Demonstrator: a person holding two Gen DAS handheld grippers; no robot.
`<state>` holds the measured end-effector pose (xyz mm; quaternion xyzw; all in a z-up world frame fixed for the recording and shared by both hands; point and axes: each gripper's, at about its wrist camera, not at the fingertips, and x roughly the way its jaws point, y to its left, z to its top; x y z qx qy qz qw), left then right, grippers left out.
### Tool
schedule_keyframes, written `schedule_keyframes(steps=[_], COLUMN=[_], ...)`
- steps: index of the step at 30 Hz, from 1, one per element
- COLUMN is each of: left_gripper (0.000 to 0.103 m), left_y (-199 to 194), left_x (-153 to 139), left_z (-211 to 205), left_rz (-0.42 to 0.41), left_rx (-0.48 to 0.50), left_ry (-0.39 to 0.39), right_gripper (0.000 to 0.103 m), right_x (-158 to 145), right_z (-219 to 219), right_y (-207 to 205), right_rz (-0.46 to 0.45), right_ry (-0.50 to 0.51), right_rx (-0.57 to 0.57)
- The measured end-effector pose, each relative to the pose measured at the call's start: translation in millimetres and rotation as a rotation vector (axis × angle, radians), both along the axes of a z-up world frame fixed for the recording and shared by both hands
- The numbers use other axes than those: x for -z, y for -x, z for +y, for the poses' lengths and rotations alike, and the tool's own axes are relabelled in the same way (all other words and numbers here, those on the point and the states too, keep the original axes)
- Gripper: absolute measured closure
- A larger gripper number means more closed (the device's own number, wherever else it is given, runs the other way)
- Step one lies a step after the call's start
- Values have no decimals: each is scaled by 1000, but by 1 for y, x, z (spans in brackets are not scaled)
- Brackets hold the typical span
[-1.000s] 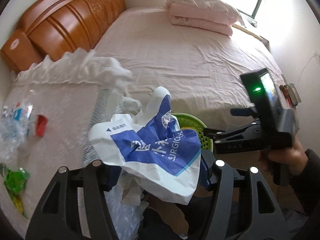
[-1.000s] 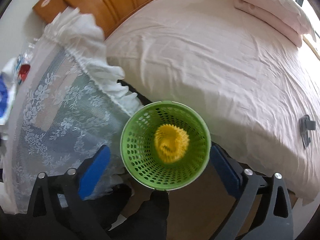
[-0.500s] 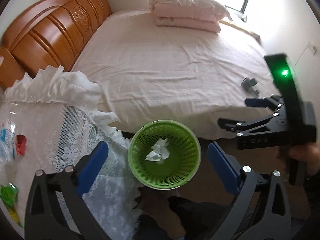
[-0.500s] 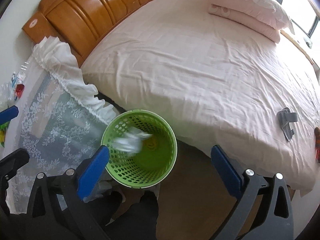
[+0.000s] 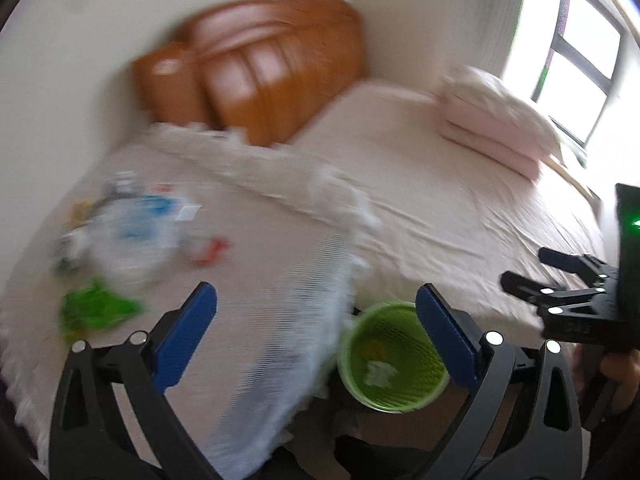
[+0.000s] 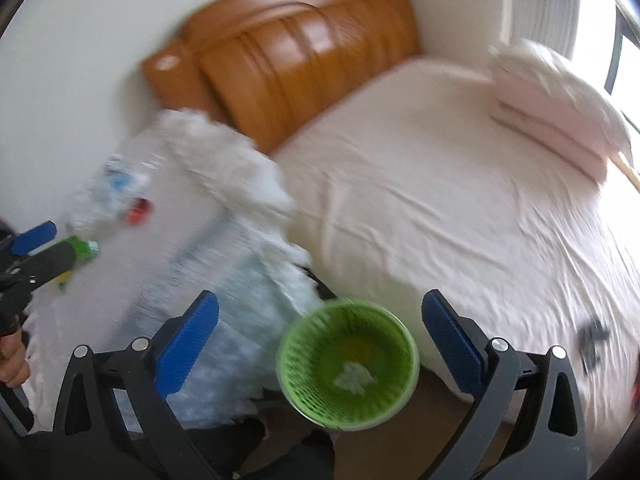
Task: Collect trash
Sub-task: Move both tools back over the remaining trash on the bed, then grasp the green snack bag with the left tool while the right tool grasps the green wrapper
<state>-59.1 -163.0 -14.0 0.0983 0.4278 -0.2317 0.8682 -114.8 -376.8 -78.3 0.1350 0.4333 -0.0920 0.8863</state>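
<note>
A green mesh bin (image 5: 390, 362) stands on the floor between the bedside table and the bed, with white crumpled paper (image 5: 378, 373) and something yellow inside; it also shows in the right wrist view (image 6: 347, 364). My left gripper (image 5: 316, 336) is open and empty above the table's edge. My right gripper (image 6: 320, 340) is open and empty above the bin. Trash lies on the table: a green wrapper (image 5: 94, 312), a red piece (image 5: 210, 250), and clear plastic with blue print (image 5: 132, 228). Both views are blurred.
A lace cloth (image 5: 280, 320) covers the bedside table and hangs over its edge by the bin. The bed (image 5: 460, 208) with pink sheet, folded pillows (image 5: 496, 128) and wooden headboard (image 5: 256, 64) fills the right. A small dark object (image 6: 594, 338) lies on the bed.
The left gripper dropped the blue and white wrapper and paper into the bin and stands open. Both views have swung left and up toward the table and headboard.
</note>
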Motion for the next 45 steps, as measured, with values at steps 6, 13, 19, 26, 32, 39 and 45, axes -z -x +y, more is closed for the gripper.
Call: schedule_keyframes(steps=[6, 13, 19, 26, 32, 39, 45], left_gripper=[8, 8, 8, 8, 8, 8, 8], left_y=[-11, -13, -19, -27, -39, -59, -88], left_x=[-12, -6, 4, 15, 25, 46, 79], left_z=[100, 186, 226, 238, 242, 251, 264], left_rz=[-41, -44, -31, -3, 30, 71, 138], left_rx=[-238, -428, -486, -482, -467, -434, -424], left_ry=[-5, 2, 0, 6, 30, 13, -4], right_gripper=[2, 2, 2, 2, 2, 2, 2], right_x=[-27, -35, -33, -31, -29, -21, -13], right_z=[71, 145, 186, 195, 199, 205, 216], right_y=[-61, -99, -109, -108, -109, -107, -109], right_rz=[-88, -126, -113, -90, -69, -34, -3], right_ry=[0, -29, -27, -11, 7, 8, 14], right_rx=[-186, -344, -415, -416, -404, -392, -385])
